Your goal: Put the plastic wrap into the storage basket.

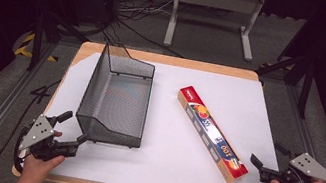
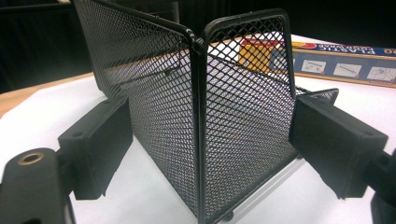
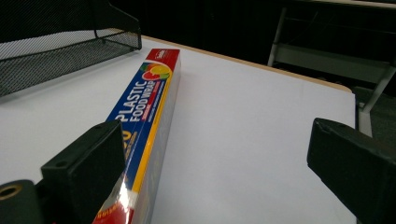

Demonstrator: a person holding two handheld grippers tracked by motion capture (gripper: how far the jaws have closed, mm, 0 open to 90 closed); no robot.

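1. The table (image 1: 264,140), covered by a white sheet with a wooden edge showing around it, fills the middle of the high view. Beyond it, toward 12 o'clock, lie a grey floor, loose cables and a pale metal stand (image 1: 213,9) in a dark room.
2. The black mesh basket (image 1: 117,96) stands on the left half of the table, its low end toward 6 o'clock and its tall wall toward 12 o'clock. The left gripper view adds what the high view lacks: the near corner post of the basket (image 2: 201,121) stands upright between the two jaws, with mesh walls running off either side.
3. The box of plastic food wrap (image 1: 212,134) lies flat at the basket's 3 o'clock, well apart from it, running from 11 to 5 o'clock. Its printed name is readable in the right gripper view (image 3: 149,112), not from above.
4. The left claw (image 1: 71,131) sits at 7 o'clock on the table, released; its jaws straddle the basket's near-left corner without pressing on it.
5. The right claw (image 1: 268,158) sits at 4 o'clock, just beside the box's near end, released, jaws spread wide with bare table between them; the box passes its left jaw.
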